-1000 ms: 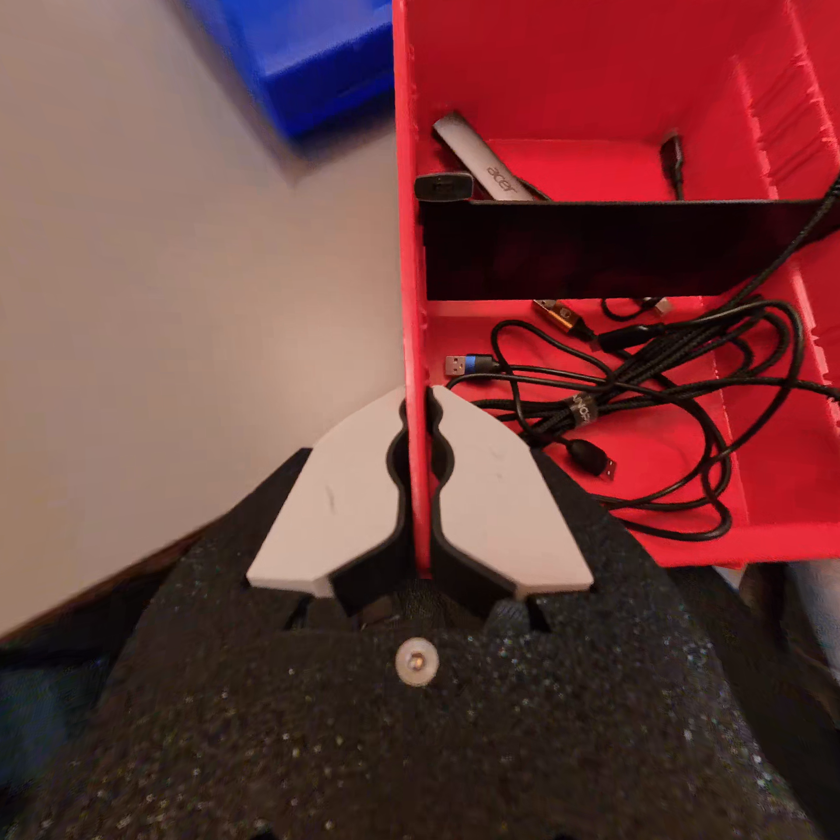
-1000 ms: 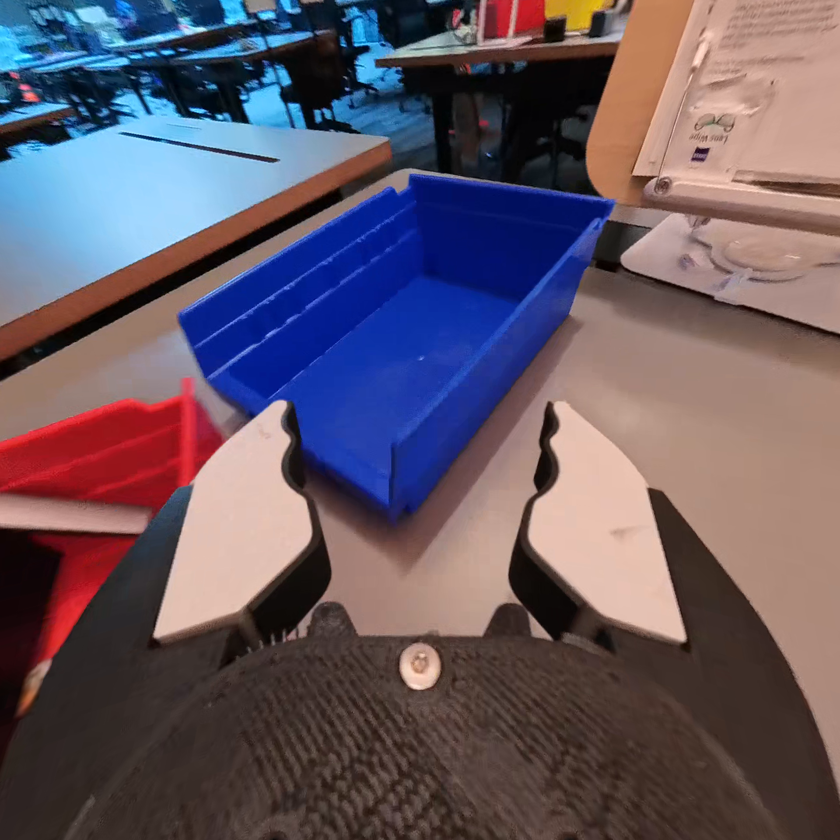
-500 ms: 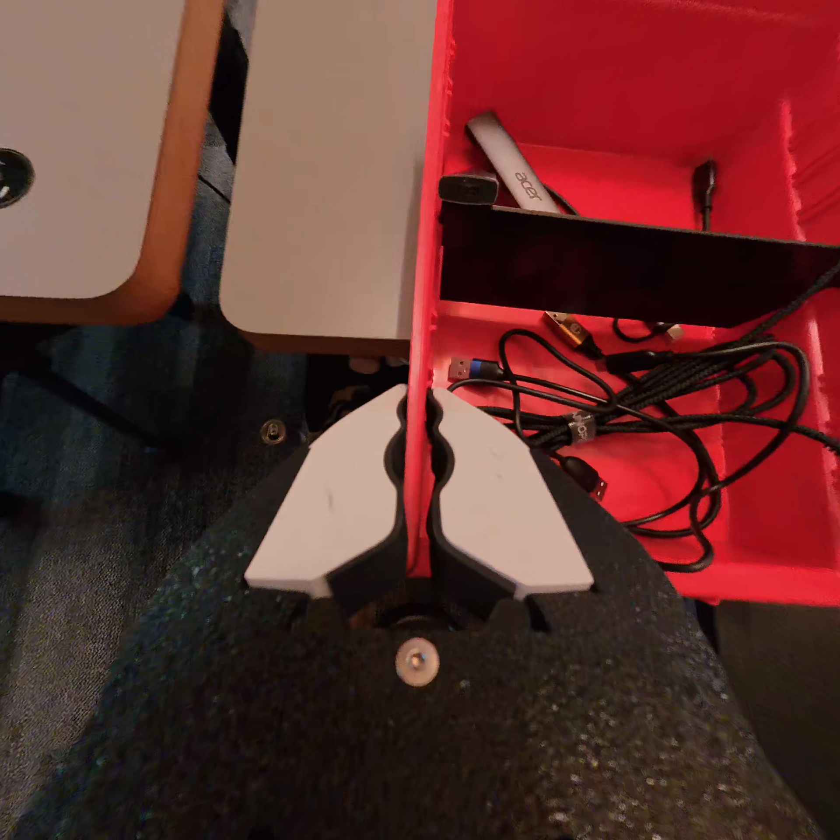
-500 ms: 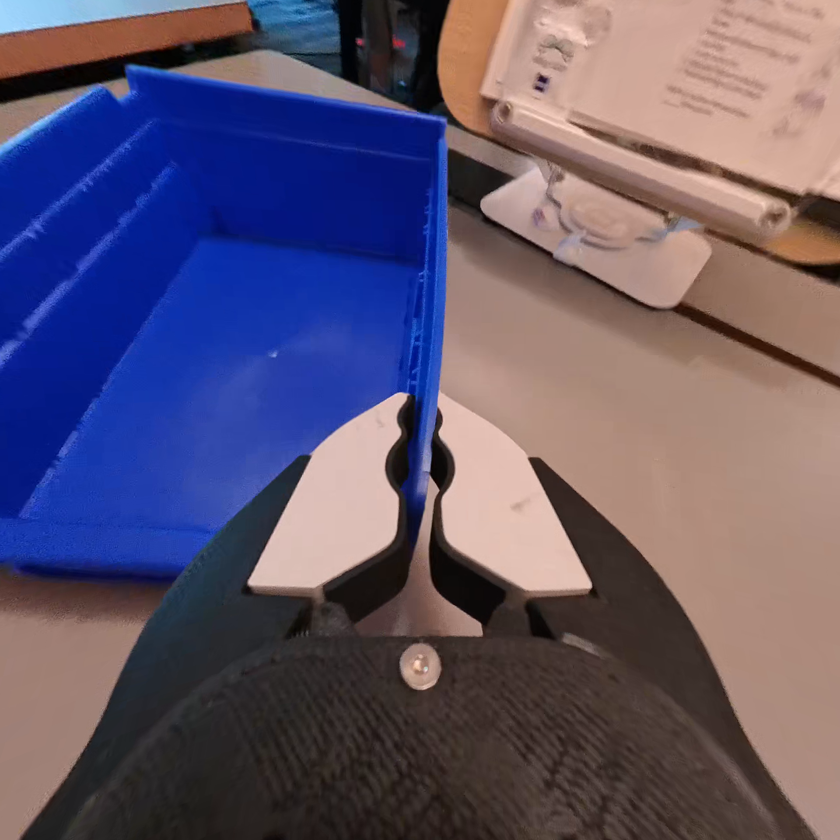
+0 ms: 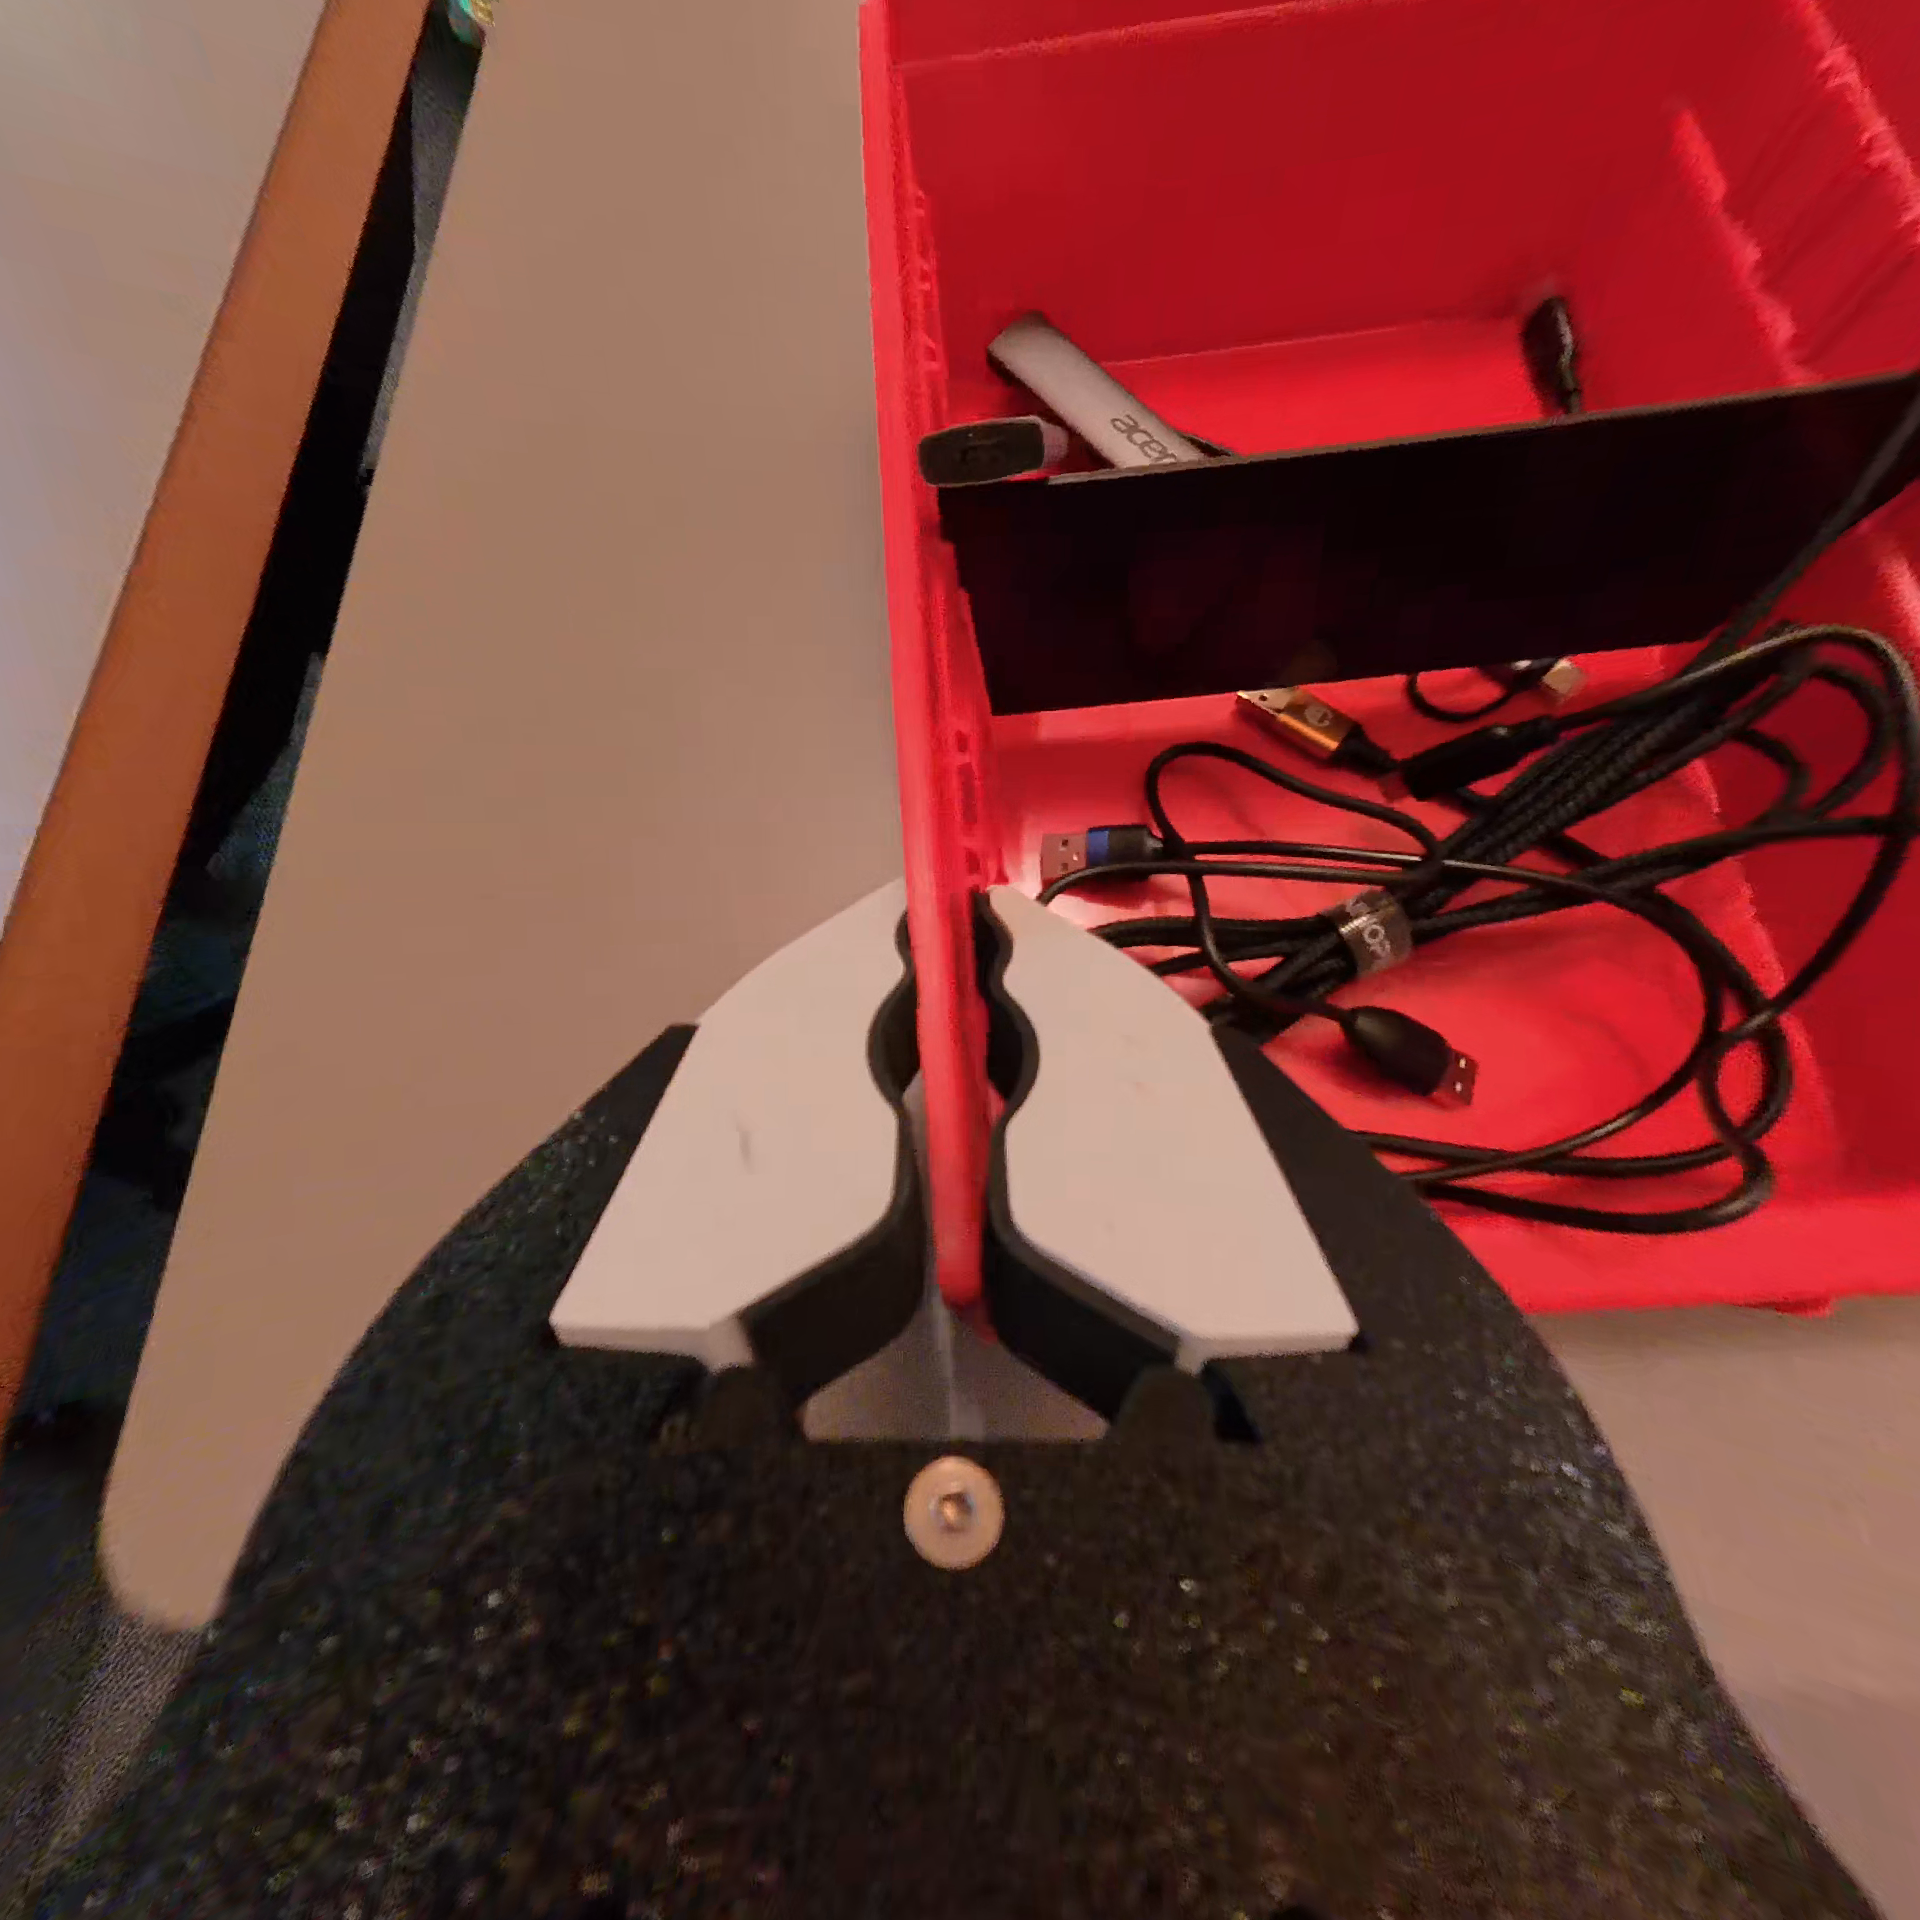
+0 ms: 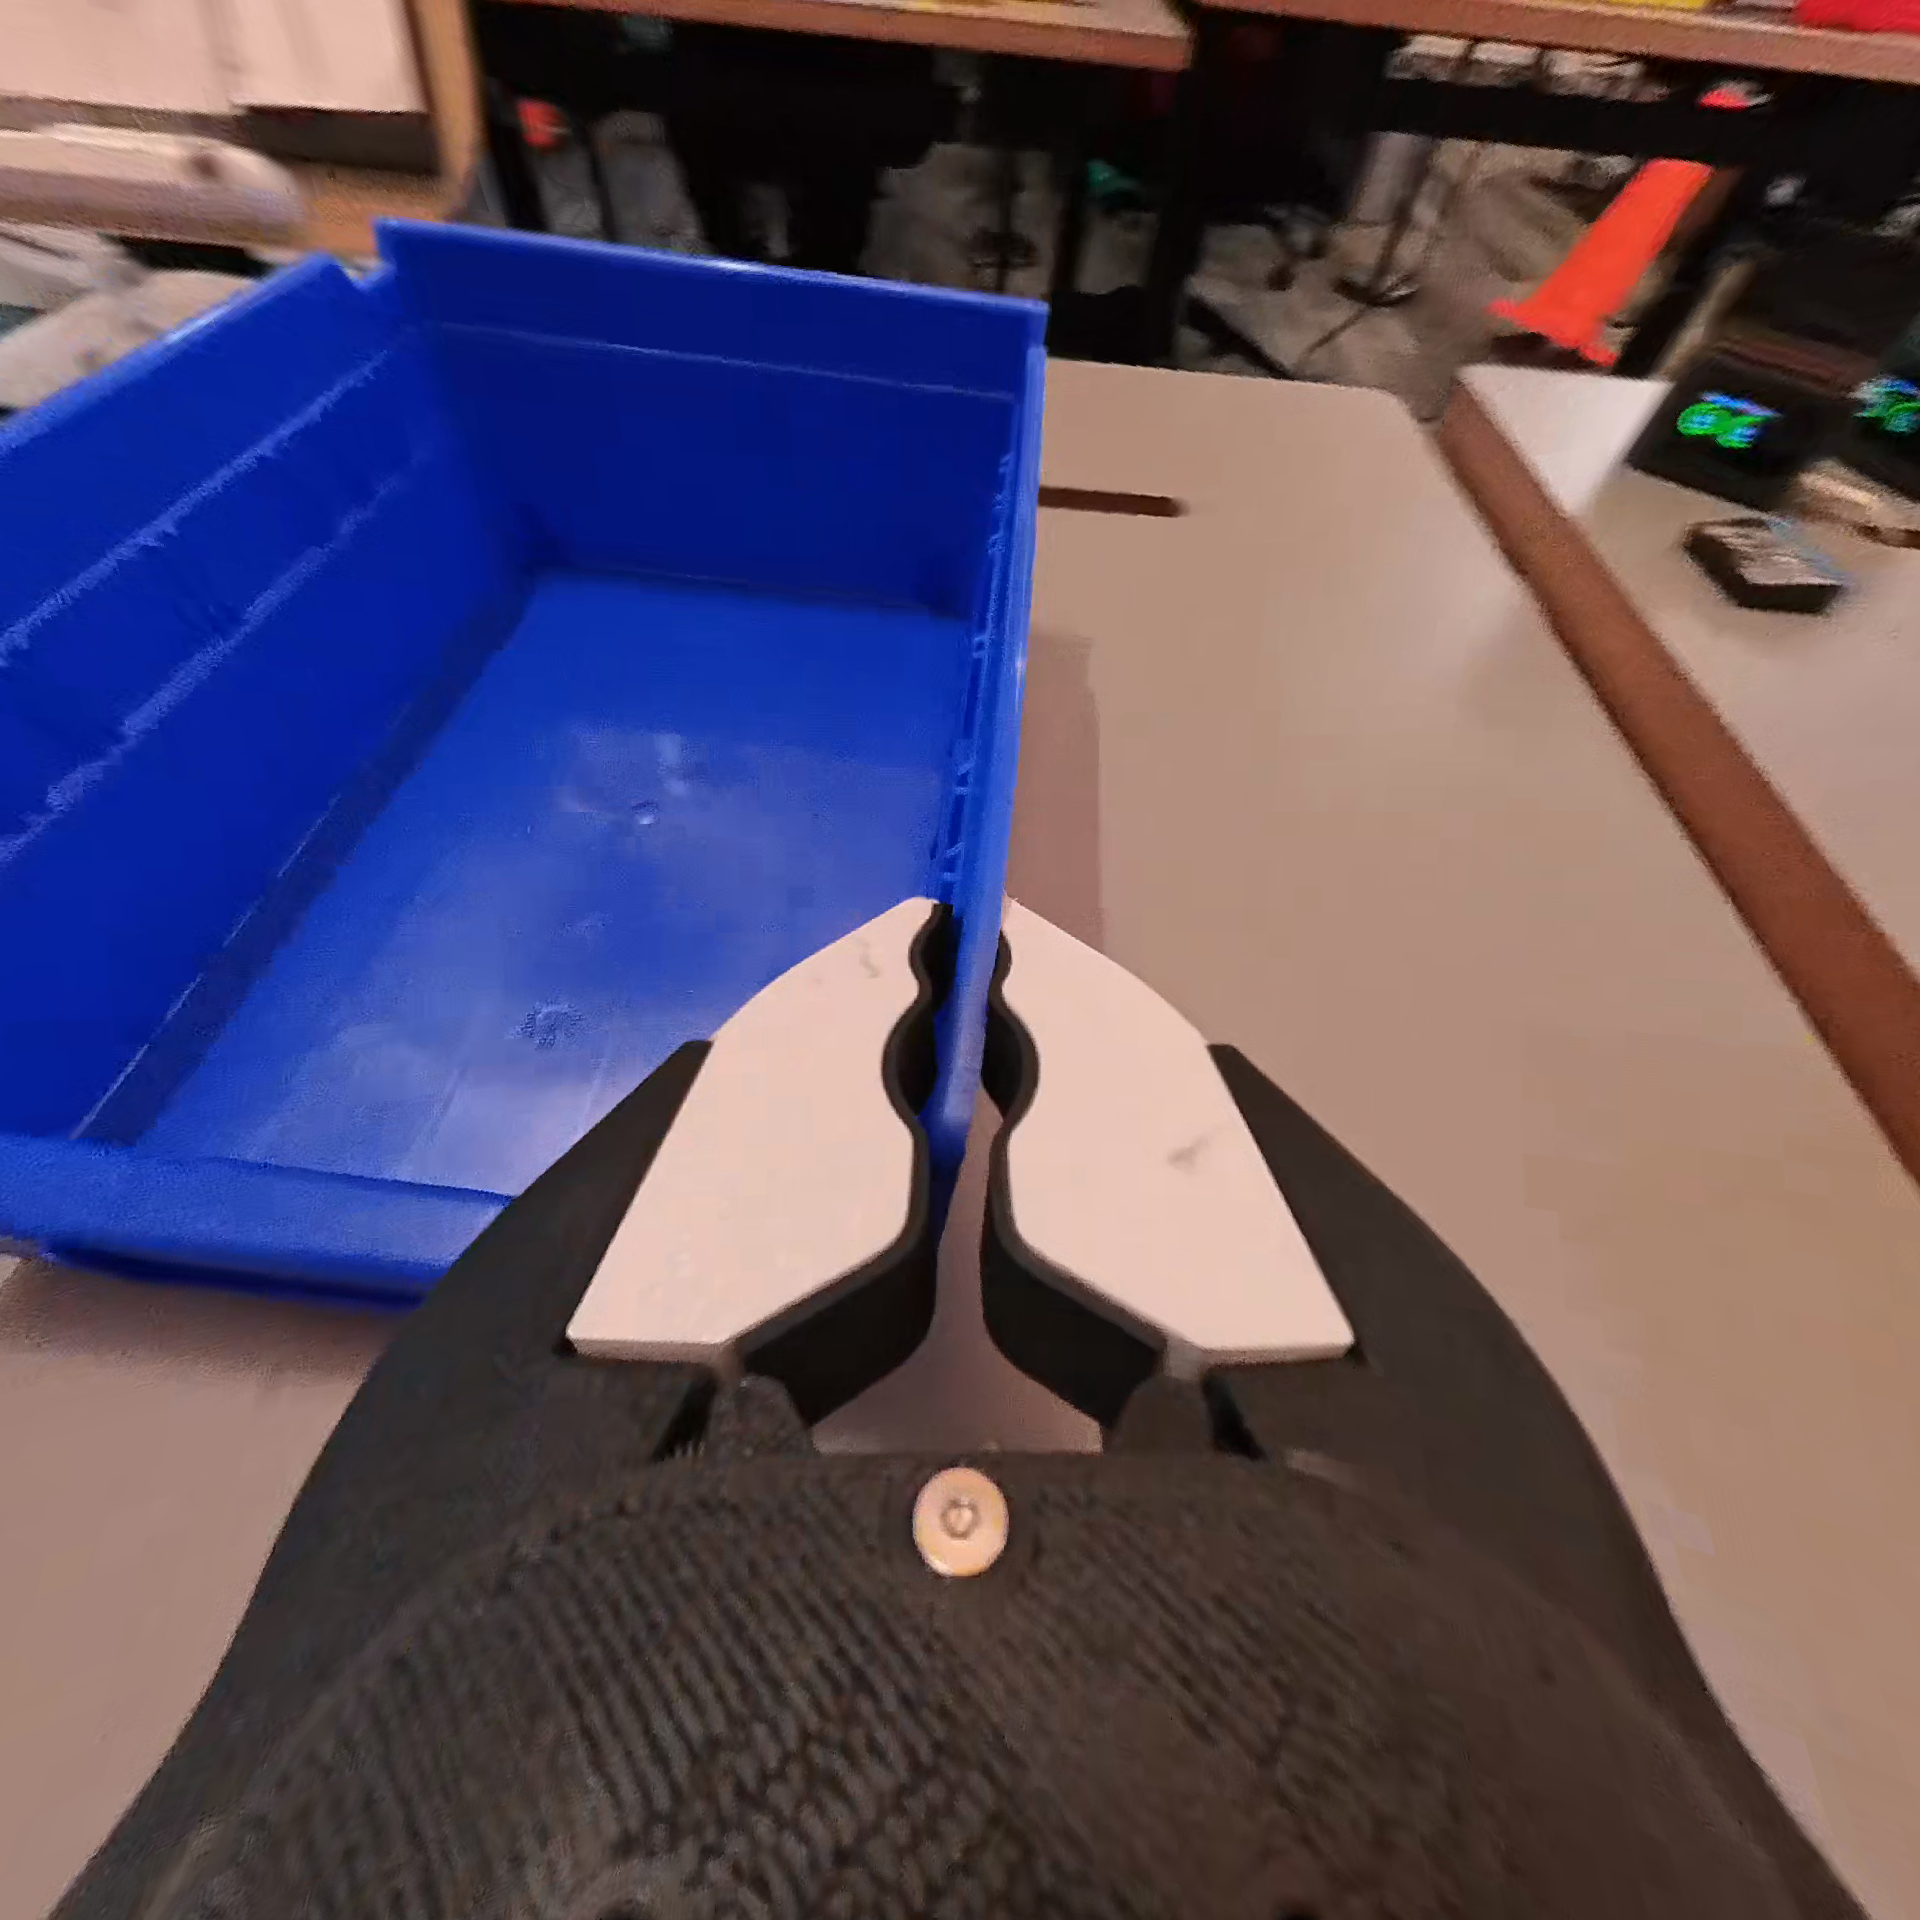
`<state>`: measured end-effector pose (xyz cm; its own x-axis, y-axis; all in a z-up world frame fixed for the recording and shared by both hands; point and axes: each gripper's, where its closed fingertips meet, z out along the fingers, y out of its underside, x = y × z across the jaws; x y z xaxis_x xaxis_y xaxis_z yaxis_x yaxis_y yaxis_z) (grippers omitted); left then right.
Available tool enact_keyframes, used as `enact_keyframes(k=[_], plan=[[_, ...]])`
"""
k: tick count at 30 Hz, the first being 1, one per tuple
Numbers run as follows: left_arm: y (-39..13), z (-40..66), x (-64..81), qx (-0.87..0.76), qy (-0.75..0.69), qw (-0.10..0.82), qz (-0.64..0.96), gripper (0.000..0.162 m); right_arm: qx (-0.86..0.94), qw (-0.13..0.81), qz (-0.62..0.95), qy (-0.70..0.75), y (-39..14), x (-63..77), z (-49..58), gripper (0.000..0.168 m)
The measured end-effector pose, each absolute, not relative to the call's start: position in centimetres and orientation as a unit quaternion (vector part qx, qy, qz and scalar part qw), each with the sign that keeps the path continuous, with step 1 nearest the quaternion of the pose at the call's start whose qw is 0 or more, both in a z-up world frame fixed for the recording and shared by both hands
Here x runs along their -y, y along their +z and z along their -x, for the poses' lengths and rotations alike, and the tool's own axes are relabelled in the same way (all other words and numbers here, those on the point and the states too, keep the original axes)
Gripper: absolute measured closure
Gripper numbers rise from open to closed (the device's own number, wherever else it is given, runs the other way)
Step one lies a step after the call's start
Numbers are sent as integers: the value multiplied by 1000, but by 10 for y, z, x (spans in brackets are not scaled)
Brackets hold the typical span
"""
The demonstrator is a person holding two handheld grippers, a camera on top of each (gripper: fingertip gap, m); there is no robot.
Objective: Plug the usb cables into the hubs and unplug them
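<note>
My left gripper (image 5: 948, 902) is shut on the left side wall of a red bin (image 5: 1351, 187). A black divider (image 5: 1403, 561) splits the bin. Behind it lie a grey hub (image 5: 1091, 395) and a black hub (image 5: 982, 449). In front lies a tangle of black USB cables (image 5: 1507, 935) with a blue-collared plug (image 5: 1091, 847), a gold plug (image 5: 1299, 722) and a black plug (image 5: 1413, 1055). My right gripper (image 6: 974, 914) is shut on the right side wall of an empty blue bin (image 6: 499, 790).
Both bins sit on a grey table (image 6: 1351, 831) with a brown edge. A gap and another table (image 5: 156, 260) lie left of the red bin. In the right wrist view a neighbouring table (image 6: 1745, 644) holds a small black device (image 6: 1761, 564); an orange cone (image 6: 1600, 270) stands beyond.
My right gripper went from open before the blue bin to shut on its right wall, and the bin has swung with it. My left gripper stayed shut on the red bin, which moved over the table.
</note>
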<state>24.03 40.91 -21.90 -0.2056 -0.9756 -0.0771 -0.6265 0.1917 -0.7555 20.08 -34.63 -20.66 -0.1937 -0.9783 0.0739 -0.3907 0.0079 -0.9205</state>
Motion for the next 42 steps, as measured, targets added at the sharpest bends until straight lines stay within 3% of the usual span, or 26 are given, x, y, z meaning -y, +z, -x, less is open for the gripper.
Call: enact_keyframes(k=[1,15,18,21,24,27,33,36,42], plan=[[-219,-255,-398,-713,-302,291,561,155,-636,319,535,-456,-206,361,-198,165],[-219,-378,-328,-707,-311,313,553,155,-662,302,528,-438,-206,439,-223,164],[-219,-379,-328,-727,-298,326,526,154,-660,302,504,-468,-183,423,-206,141],[-215,-376,-328,-748,-288,316,507,149,-622,327,494,-512,-144,384,-195,138],[-187,-375,-324,-754,-302,316,490,133,-552,323,533,-554,-119,340,-198,130],[-155,-375,-304,-773,-325,286,463,126,-502,396,571,-515,-106,286,-211,122],[-128,-404,-252,-808,-319,153,471,119,-461,470,593,-464,-105,234,-225,122],[-135,-435,-253,-841,-230,148,466,119,-455,474,599,-456,-110,227,-229,122],[-178,-480,-233,-840,-116,49,528,114,-464,459,616,-441,-127,235,-232,123]])
